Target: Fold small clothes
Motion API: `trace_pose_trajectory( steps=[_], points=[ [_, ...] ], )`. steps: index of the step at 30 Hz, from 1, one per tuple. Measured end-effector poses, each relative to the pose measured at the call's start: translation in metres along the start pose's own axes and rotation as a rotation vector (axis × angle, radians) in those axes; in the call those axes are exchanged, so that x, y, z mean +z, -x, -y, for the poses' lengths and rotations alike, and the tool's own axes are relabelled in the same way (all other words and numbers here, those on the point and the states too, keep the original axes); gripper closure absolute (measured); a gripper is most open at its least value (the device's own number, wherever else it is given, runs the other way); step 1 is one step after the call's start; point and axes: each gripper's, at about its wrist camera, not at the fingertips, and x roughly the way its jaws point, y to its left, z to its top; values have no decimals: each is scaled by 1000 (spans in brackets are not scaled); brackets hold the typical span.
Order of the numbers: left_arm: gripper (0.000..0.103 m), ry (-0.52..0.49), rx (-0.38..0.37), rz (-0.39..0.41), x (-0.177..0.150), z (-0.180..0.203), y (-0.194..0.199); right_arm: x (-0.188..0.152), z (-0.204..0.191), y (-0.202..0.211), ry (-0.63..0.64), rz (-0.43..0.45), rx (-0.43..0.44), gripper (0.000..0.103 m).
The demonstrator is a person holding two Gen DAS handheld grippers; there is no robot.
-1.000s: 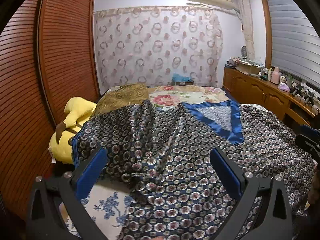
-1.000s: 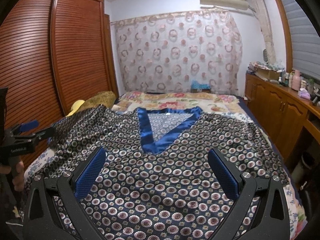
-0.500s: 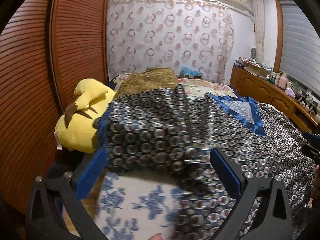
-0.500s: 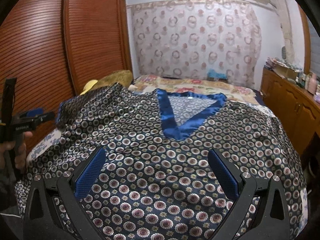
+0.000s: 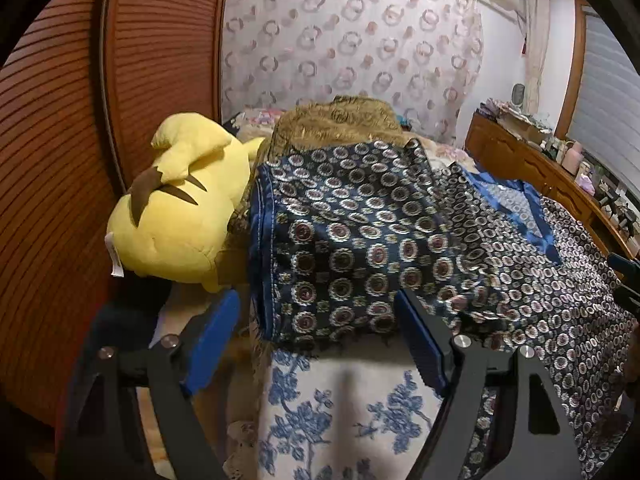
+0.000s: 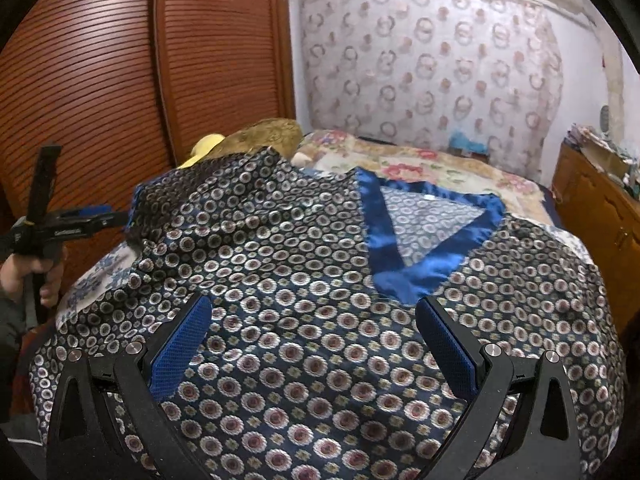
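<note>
A patterned garment (image 6: 320,280) with a blue satin neckline (image 6: 424,240) is spread flat on the bed (image 6: 436,164), its collar turned toward the far end of the bed and its hem toward the viewer; its long axis is therefore judged to run away from both grippers. The left gripper (image 5: 316,344) is seen with its jaws wide apart and nothing between them; directly ahead of it, at the garment's left edge, the sleeve (image 5: 344,240) is found, its stitched cuff hem facing the gripper and its length stretching to the right, toward the body of the garment; the sleeve is partly draped against a yellow plush toy (image 5: 176,208) and a brownish cushion (image 5: 340,120), and a floral sheet (image 5: 344,404) is exposed below it. The right gripper (image 6: 316,344) is also held open and empty, hovering over the lower middle of the garment, well apart from the sleeve. The left gripper is judged to be the nearer one to the sleeve; the next move is expected to be a pinch on the cuff edge and a fold inward, to the right, across the body; whether the sleeve is already touched by a blue pad cannot be told.
</note>
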Motion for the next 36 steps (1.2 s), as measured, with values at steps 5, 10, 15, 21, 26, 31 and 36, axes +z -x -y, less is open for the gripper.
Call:
trace_pose_trajectory(
  steps=[5,10,15,21,26,31,36],
  points=[
    [43,-22,20,-64,6,-1,-17,0,-9,-7,4,-21,32,0],
    [43,-19,26,-127,8,-6,-31,-5,-14,-11,8,-40,48,0],
    [43,18,-12,-168,5,-12,-40,-8,-17,-15,13,-55,55,0],
    [57,16,-33,-162,4,-11,-39,-10,-19,-17,20,-61,57,0],
    [98,0,-61,-126,7,-12,-29,-12,-16,-18,9,-61,54,0],
    [100,-22,-78,-33,22,-1,-2,-13,-9,-16,-11,-57,46,0],
    [100,-58,-131,63,53,27,27,-11,1,-7,-26,-38,38,0]
  ],
)
